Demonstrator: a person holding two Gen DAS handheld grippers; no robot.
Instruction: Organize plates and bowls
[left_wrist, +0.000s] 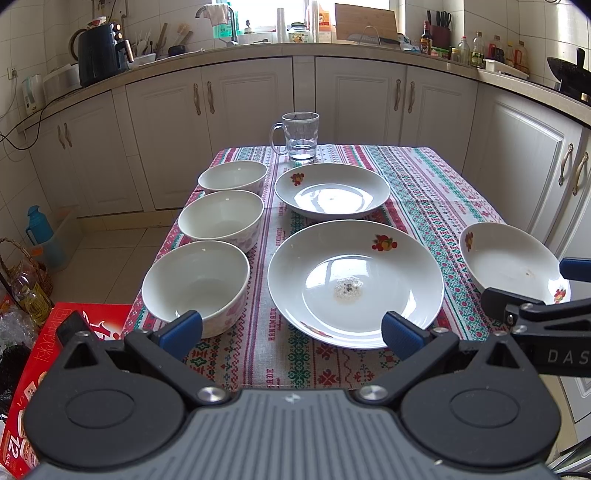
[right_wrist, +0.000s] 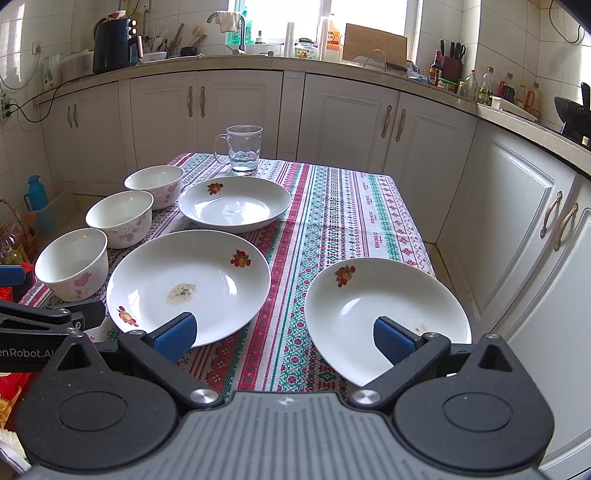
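Note:
Three white bowls with pink flowers stand in a column on the left of the tablecloth: far (left_wrist: 232, 177), middle (left_wrist: 221, 218), near (left_wrist: 195, 280). Beside them lie a far plate (left_wrist: 332, 192) and a larger near plate (left_wrist: 354, 284) with a dried stain. My left gripper (left_wrist: 291, 332) hangs open at the table's near edge, between the near bowl and the near plate. A third fruit-print plate (right_wrist: 384, 314) sits at the near right corner. My right gripper (right_wrist: 286, 336) is open, its right finger over this plate's near rim. It holds nothing.
A glass mug (left_wrist: 301, 136) with a little water stands at the table's far edge. A red carton (left_wrist: 55, 350) sits left of the table, with a blue flask (left_wrist: 37, 225) and a basket on the floor. White cabinets (right_wrist: 517, 221) close in on the right.

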